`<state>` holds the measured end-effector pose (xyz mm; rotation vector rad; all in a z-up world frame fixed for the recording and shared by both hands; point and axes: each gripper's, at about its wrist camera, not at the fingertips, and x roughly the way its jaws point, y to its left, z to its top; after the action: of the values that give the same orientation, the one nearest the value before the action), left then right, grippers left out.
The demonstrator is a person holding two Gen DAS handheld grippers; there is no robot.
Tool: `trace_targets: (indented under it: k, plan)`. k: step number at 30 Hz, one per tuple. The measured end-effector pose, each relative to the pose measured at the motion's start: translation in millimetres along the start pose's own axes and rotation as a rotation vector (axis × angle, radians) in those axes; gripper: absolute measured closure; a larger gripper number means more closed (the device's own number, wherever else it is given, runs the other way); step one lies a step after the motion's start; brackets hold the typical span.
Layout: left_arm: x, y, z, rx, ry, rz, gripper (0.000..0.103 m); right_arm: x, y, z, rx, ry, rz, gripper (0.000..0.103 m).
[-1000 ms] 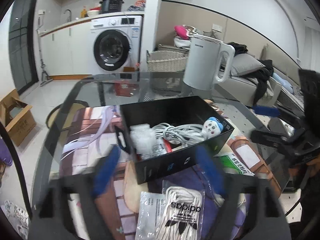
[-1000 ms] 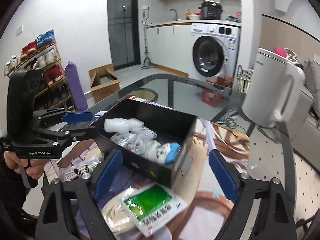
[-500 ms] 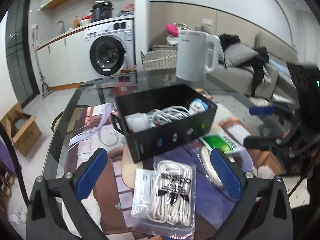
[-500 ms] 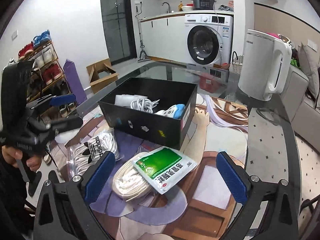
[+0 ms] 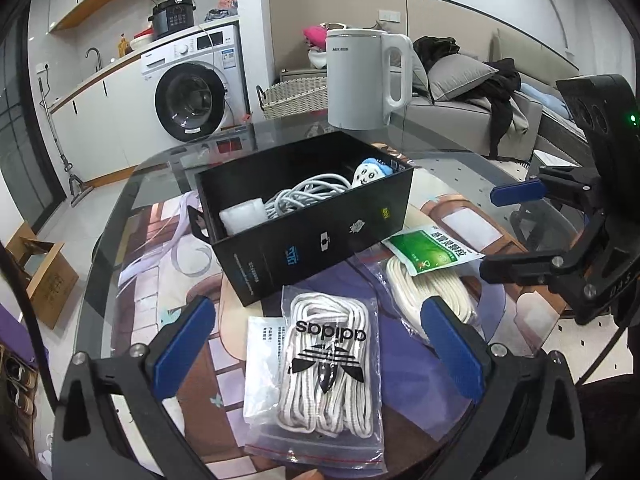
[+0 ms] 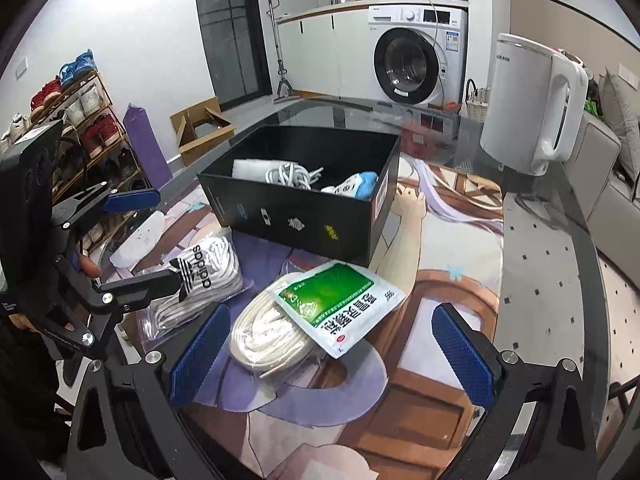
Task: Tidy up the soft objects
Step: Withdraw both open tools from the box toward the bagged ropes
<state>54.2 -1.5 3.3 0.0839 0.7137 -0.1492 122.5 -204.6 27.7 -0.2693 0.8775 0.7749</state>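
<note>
A black box [image 5: 320, 236] [image 6: 296, 220] stands on the glass table and holds a white cable coil [image 5: 308, 194], a white packet [image 5: 242, 218] and a small blue-and-white plush [image 5: 370, 172] [image 6: 356, 184]. In front of it lie a bag of white adidas laces [image 5: 328, 368] [image 6: 200, 280], a white rope coil in a bag [image 5: 432, 292] [image 6: 264, 332] and a green-and-white sachet [image 5: 432, 250] [image 6: 336, 304] on top of the rope. My left gripper [image 5: 316, 344] is open above the lace bag. My right gripper [image 6: 328, 356] is open above the rope and sachet. Both are empty.
A white electric kettle [image 5: 360, 80] [image 6: 528, 104] stands behind the box. A printed mat [image 6: 440, 280] covers the table. A white paper slip [image 5: 262, 344] lies under the lace bag. Beyond the table are a washing machine [image 5: 192, 88], a sofa [image 5: 480, 92] and a shoe rack [image 6: 80, 120].
Both grippers have pulled back from the box and risen. The lace bag, rope coil and sachet now show fully between the fingers. The objects have not moved.
</note>
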Motion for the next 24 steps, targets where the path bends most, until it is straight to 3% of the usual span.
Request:
trace_targets:
  k: [9, 14, 19, 24]
  plan:
    - [5.9, -0.8, -6.1, 0.034, 0.056, -0.033, 0.000, 17.2, 6.7, -8.6, -0.026, 0.096, 0.013, 0.001]
    - [9.6, -3.4, -11.5, 0.066, 0.088, -0.045, 0.000, 26.7, 15.4, -14.1, -0.055, 0.138, 0.071, 0.001]
    - [12.0, 0.5, -12.9, 0.056, 0.100, -0.041, 0.000, 37.2, 28.8, -19.3, -0.091, 0.151, 0.122, 0.001]
    - [13.2, 3.5, -13.1, 0.047, 0.103, -0.037, 0.000, 44.6, 36.6, -19.0, -0.113, 0.135, 0.089, 0.001]
